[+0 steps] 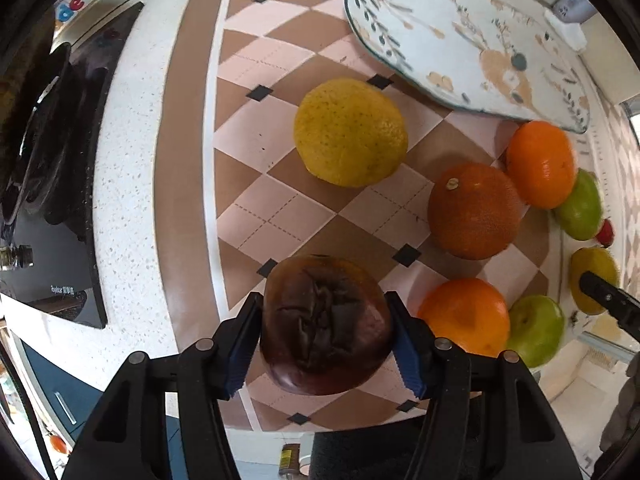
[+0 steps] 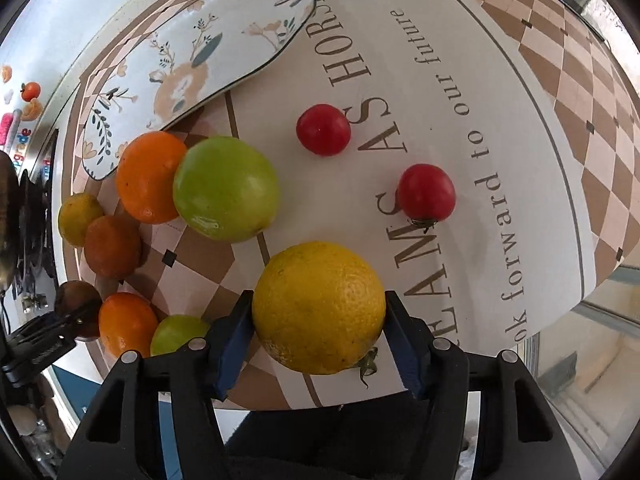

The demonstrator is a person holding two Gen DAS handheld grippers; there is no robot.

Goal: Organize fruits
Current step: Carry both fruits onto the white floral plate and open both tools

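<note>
1. Left gripper (image 1: 326, 344) was clamped about halfway on the dark brown fruit (image 1: 326, 326), near edge of the mat (image 1: 256, 136).
2. Right gripper (image 2: 318, 340) pinched the yellow citrus (image 2: 319, 307) the same way, probably headed for the floral tray (image 2: 192, 76) at the far side.

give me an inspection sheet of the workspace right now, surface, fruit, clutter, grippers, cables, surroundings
Surface: checkered mat with printed lettering, on a white speckled counter.
Job's things: floral tray holds no fruit; oranges, green fruits and two red tomatoes lie loose on the mat.
Clutter: nothing seen.
Grippers: left gripper has its pads on a dark brown fruit; right gripper has its pads on a yellow citrus.
Cables: nothing seen.
Surroundings: black stove beside the counter.
</note>
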